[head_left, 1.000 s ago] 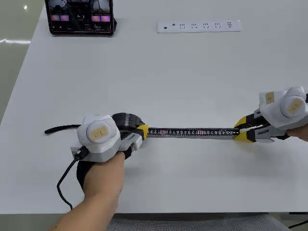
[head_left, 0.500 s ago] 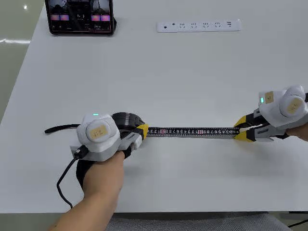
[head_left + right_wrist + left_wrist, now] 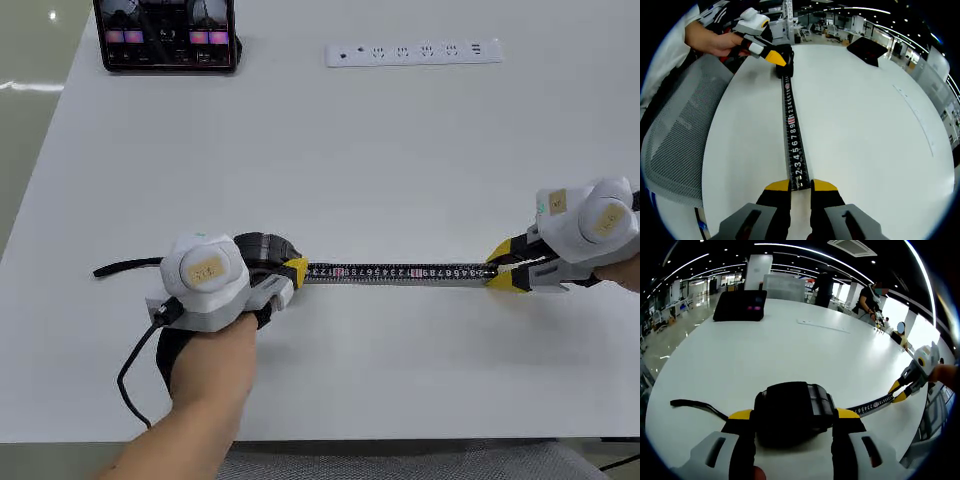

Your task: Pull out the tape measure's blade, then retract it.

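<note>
A black tape measure case [image 3: 262,251] [image 3: 793,410] lies on the white table, and my left gripper [image 3: 292,275] [image 3: 795,414] is shut around it. Its black wrist strap [image 3: 128,266] [image 3: 692,405] trails off to the left. The black blade [image 3: 400,272] [image 3: 793,135] with white numbers is pulled out flat across the table to the right. My right gripper [image 3: 505,268] [image 3: 801,185] is shut on the blade's end. In the right gripper view the case [image 3: 785,61] sits at the far end of the blade, held by the left gripper [image 3: 777,57].
A dark tablet [image 3: 167,34] [image 3: 740,305] stands at the table's back left. A white power strip [image 3: 412,53] [image 3: 822,325] lies at the back middle. A mesh chair [image 3: 680,135] is by the near table edge [image 3: 400,438]. A cable [image 3: 135,375] hangs from the left gripper.
The right gripper has shifted slightly left, and the left hand has rolled a little; the blade stays pulled out about the same length.
</note>
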Demonstrator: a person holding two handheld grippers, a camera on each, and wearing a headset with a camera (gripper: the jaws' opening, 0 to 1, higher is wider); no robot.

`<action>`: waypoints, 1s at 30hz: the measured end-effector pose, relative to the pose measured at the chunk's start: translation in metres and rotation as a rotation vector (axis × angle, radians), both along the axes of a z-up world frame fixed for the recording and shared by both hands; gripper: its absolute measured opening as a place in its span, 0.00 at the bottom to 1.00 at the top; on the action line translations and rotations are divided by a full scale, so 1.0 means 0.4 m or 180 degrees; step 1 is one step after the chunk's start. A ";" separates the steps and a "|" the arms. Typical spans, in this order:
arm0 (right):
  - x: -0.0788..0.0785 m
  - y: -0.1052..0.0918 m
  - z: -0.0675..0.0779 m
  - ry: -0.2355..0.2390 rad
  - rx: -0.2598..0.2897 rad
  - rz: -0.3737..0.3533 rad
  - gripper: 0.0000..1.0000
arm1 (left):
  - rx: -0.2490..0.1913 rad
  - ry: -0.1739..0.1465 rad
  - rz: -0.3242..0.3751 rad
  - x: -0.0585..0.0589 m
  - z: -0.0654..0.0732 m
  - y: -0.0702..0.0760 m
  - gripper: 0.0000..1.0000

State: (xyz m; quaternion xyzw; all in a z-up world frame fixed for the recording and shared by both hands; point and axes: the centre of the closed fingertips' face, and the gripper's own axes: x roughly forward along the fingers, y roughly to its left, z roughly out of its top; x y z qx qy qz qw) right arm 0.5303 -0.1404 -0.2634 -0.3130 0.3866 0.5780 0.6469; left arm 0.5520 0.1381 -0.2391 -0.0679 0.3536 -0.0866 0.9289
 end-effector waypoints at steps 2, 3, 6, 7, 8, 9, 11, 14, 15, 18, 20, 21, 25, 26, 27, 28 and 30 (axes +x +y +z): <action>0.000 0.003 0.000 -0.0002 0.0000 0.0012 0.10 | -0.0001 -0.0011 -0.0006 0.000 0.000 0.001 0.57; 0.000 0.004 0.000 0.0000 0.0001 0.0011 0.10 | -0.0007 -0.0008 -0.0003 0.000 0.000 0.001 0.57; 0.001 0.005 0.001 0.0002 0.0000 0.0015 0.10 | -0.0016 -0.0002 -0.0004 -0.002 0.001 0.000 0.57; 0.002 0.006 0.001 -0.0003 0.0001 0.0008 0.10 | -0.0016 -0.0002 -0.0006 -0.002 0.001 0.000 0.57; 0.003 0.008 0.002 -0.0009 0.0007 -0.0002 0.10 | -0.0020 -0.0002 -0.0006 -0.002 0.002 0.000 0.57; 0.003 0.013 0.002 -0.0006 0.0010 0.0003 0.10 | -0.0025 0.0000 -0.0001 -0.002 0.002 0.000 0.57; 0.005 0.023 0.006 -0.0015 0.0037 0.0002 0.10 | -0.0031 0.0000 0.0003 -0.002 0.002 0.001 0.57; 0.011 0.034 0.011 -0.0025 0.0075 -0.0002 0.10 | -0.0056 0.0003 0.0009 -0.001 0.002 0.001 0.57; 0.011 0.035 0.009 -0.0023 0.0074 0.0000 0.10 | -0.0061 0.0003 0.0008 -0.001 0.003 0.001 0.57; 0.012 0.038 0.008 -0.0020 0.0080 0.0006 0.10 | -0.0069 -0.0003 0.0009 -0.001 0.003 0.000 0.57; 0.012 0.041 0.008 -0.0013 0.0086 0.0003 0.10 | -0.0077 0.0002 0.0010 0.000 0.003 0.000 0.57; 0.011 0.043 0.009 -0.0007 0.0093 0.0011 0.10 | -0.0081 0.0004 0.0008 0.000 0.003 0.000 0.57; 0.012 0.050 0.010 -0.0007 0.0108 0.0011 0.10 | -0.0091 0.0011 0.0005 0.000 0.002 0.000 0.57; 0.012 0.052 0.010 -0.0009 0.0111 0.0013 0.10 | -0.0095 0.0015 0.0006 0.000 0.001 0.000 0.57; 0.011 0.056 0.010 -0.0007 0.0114 0.0017 0.10 | -0.0096 0.0017 0.0002 0.000 0.001 0.000 0.57; 0.011 0.059 0.010 -0.0004 0.0120 0.0016 0.10 | -0.0095 0.0014 -0.0001 0.000 0.001 0.000 0.57; 0.011 0.067 0.010 -0.0005 0.0134 0.0021 0.10 | -0.0102 0.0001 0.0001 -0.001 0.001 0.000 0.57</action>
